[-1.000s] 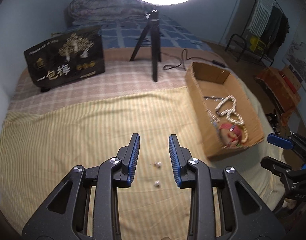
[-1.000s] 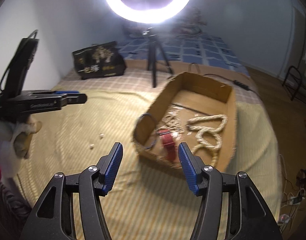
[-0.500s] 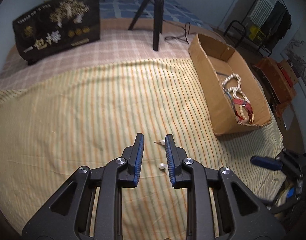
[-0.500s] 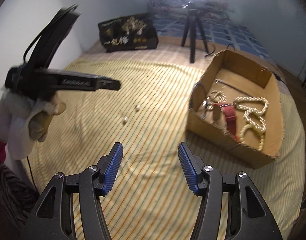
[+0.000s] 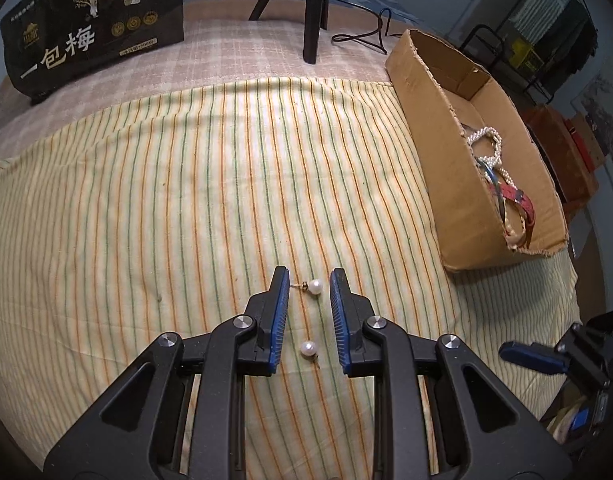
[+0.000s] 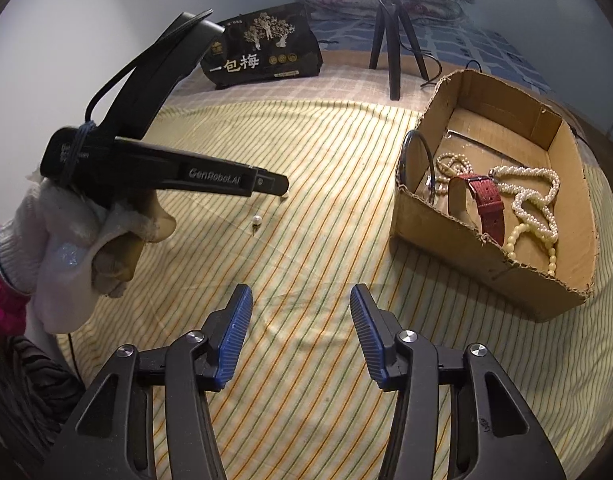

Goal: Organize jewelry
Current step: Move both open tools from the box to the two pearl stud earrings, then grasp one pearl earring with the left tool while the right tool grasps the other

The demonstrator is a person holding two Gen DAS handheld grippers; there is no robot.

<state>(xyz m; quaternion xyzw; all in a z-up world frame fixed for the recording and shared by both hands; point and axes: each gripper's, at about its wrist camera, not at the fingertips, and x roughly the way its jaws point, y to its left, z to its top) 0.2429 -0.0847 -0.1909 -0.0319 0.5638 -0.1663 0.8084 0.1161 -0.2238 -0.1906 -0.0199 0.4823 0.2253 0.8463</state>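
Blue-padded left gripper (image 5: 309,284) narrowed, not pinching, a pearl earring (image 5: 315,287) loose between its fingertips; right gripper (image 6: 298,300) spread, closing, empty

Two pearl stud earrings lie before you on the striped cloth (image 5: 186,200). The far earring (image 5: 314,287) lies on its side, its post pointing left. The near earring (image 5: 308,348) lies close by, its post trailing toward you. Your cardboard box (image 6: 446,240), open-topped with torn edges, sits to the right, well apart from them. It holds a white pearl necklace (image 6: 534,196), a red watch strap (image 6: 488,204) and a dark ring (image 6: 414,160) leaning against its wall.
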